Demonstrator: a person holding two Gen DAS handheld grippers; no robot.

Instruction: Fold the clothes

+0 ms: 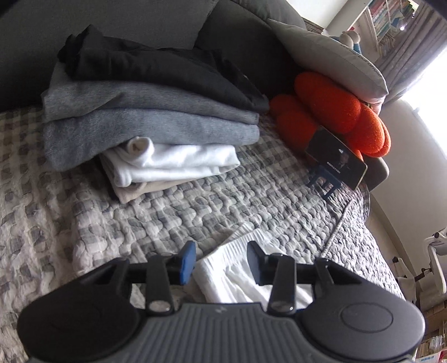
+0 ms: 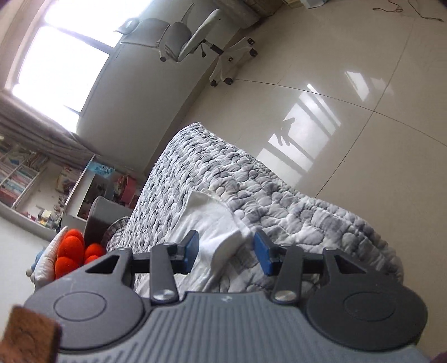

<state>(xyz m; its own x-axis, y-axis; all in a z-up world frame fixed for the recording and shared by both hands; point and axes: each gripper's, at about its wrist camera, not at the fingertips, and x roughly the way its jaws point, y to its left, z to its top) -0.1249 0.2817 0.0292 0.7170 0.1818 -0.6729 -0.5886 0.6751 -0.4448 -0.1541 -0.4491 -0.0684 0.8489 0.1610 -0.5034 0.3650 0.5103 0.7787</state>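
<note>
Covering the bed, a checked quilt (image 1: 195, 195) bears seemingly white cloth (image 1: 237, 268); both grippers' fingers (image 1: 187, 261) released.

My left tongs (image 1: 220, 258) hang over the near end of the garment (image 1: 240, 268) lying on the quilt (image 1: 167, 203). Beyond them, a stack of folded clothes (image 1: 148, 111) sits on the quilt against the sofa back (image 1: 111, 22). Right of the stack lie the plush cushions (image 1: 335, 111), under a pillow (image 1: 329, 55), with a tablet (image 1: 335, 159) propped before them. My right tongs (image 2: 226, 250) hover above the garment's folded edge; past the quilt, an office chair (image 2: 195, 42) stands on the floor (image 2: 335, 97).
</note>
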